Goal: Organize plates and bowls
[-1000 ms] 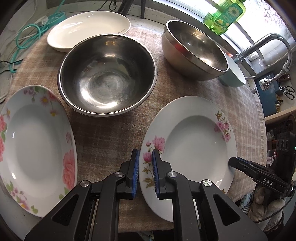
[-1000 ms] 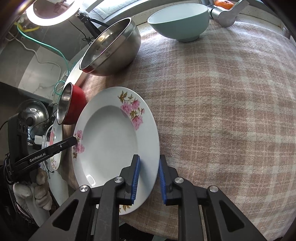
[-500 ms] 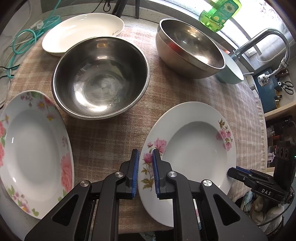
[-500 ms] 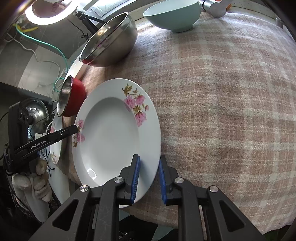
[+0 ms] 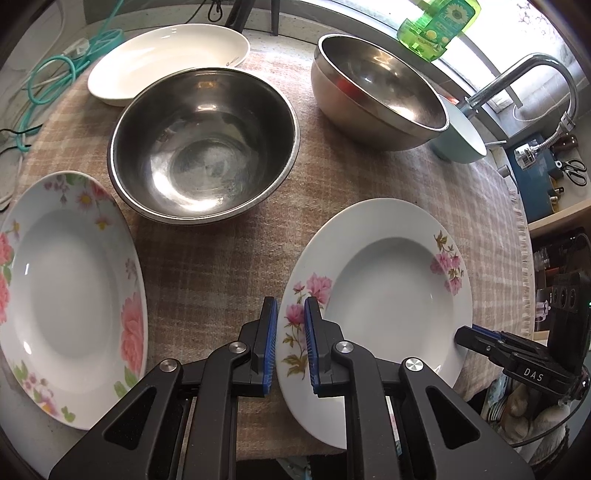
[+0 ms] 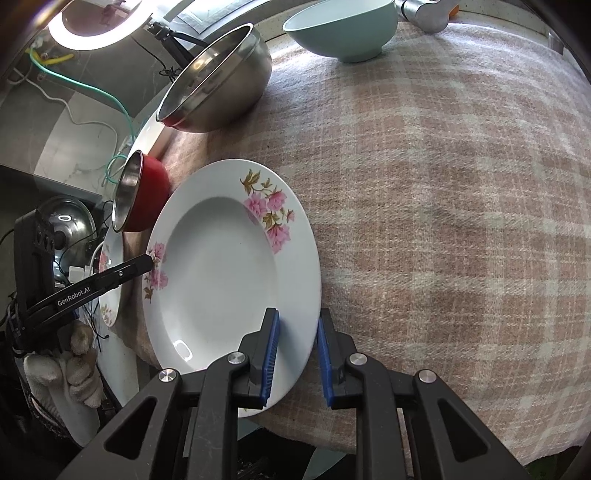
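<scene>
Both grippers' jaws, left gripper (image 5: 290,332) and right gripper (image 6: 297,349), clamped on opposite rims of the floral plate (image 5: 388,295)

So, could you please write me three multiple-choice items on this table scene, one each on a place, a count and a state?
1. Where does the mint-green bowl stand?
A. inside a steel bowl
B. at the table's far edge
C. on a plate

2. How many flowered plates show in the left wrist view?
A. two
B. four
C. none

3. How is the pink-flowered plate held?
A. by no gripper
B. by one gripper
C. by both grippers on opposite rims

Answers: 1 B, it sits alone on the cloth by the window. 2 A, one either side of the gripper. 3 C, the left gripper and right gripper each straddle its rim.
</scene>
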A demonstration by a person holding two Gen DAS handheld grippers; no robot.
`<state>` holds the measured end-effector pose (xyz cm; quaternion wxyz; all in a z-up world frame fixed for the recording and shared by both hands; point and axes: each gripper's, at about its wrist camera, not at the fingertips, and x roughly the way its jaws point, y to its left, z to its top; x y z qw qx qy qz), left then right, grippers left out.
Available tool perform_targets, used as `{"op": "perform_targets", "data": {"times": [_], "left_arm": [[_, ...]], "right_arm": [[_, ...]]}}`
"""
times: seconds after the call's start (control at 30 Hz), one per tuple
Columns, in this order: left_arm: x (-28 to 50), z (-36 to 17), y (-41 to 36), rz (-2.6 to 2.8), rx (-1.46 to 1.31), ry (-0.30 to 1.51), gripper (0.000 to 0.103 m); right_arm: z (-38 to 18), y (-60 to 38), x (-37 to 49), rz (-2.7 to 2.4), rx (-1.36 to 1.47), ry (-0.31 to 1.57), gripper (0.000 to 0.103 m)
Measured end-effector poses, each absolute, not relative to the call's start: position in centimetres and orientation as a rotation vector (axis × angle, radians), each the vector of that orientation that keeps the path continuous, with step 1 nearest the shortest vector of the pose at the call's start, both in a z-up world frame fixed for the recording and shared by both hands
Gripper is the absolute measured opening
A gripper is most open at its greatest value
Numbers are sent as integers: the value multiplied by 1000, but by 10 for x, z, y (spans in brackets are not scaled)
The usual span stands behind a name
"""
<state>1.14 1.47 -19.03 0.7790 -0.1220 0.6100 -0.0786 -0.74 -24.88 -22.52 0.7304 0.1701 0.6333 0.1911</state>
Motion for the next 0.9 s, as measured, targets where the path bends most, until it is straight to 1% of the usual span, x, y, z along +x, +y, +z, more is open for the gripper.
{"op": "perform_targets", "data": {"times": [0.63, 0.9], "left_arm": [[5, -188, 16, -159, -263, 1310, 13], [1, -176, 18, -138, -245, 1263, 13]], "right_arm": [[-223, -247, -8, 411, 344, 1384, 19], [-215, -257, -9, 383, 336, 1357, 20]]}}
